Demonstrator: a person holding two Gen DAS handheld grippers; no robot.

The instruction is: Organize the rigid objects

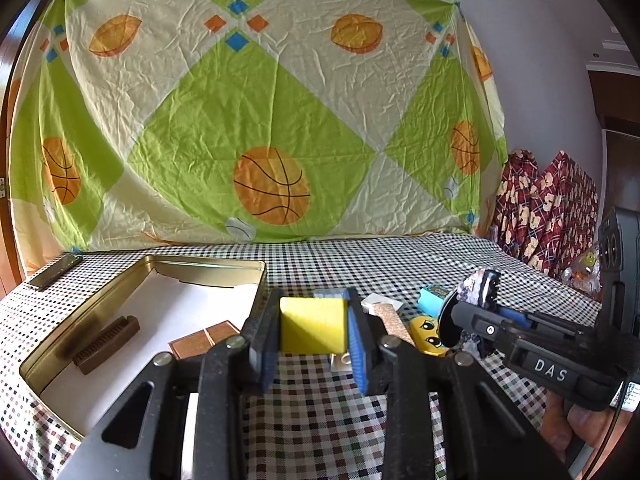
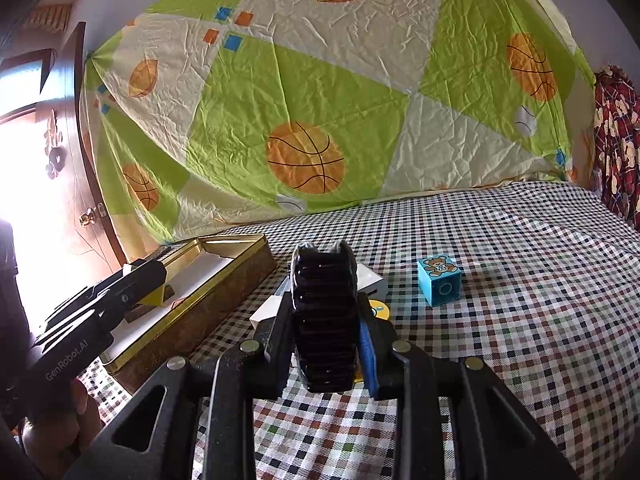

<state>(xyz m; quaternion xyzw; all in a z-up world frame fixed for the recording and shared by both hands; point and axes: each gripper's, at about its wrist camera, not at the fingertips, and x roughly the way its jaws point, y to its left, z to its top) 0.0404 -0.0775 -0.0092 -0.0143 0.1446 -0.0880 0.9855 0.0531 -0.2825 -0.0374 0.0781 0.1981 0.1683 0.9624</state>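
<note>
yellow block (image 1: 313, 325): plain cube, clamped upright between the left fingers (image 1: 357, 336), above the checkered surface (image 1: 400, 264) beside the tin.
black ridged piece (image 2: 325, 320): glossy, ribbed, standing on end between the right fingers (image 2: 368, 352).
tin (image 1: 132, 276): open gold rectangular box, white inside, on the left.
brown ridged bar (image 1: 106, 344): lying in the tin.
copper tiles (image 1: 200, 340): flat in the tin.
blue bear block (image 2: 439, 280): alone on the surface.
yellow face piece (image 1: 428, 334): beside white pieces (image 2: 370, 282).
</note>
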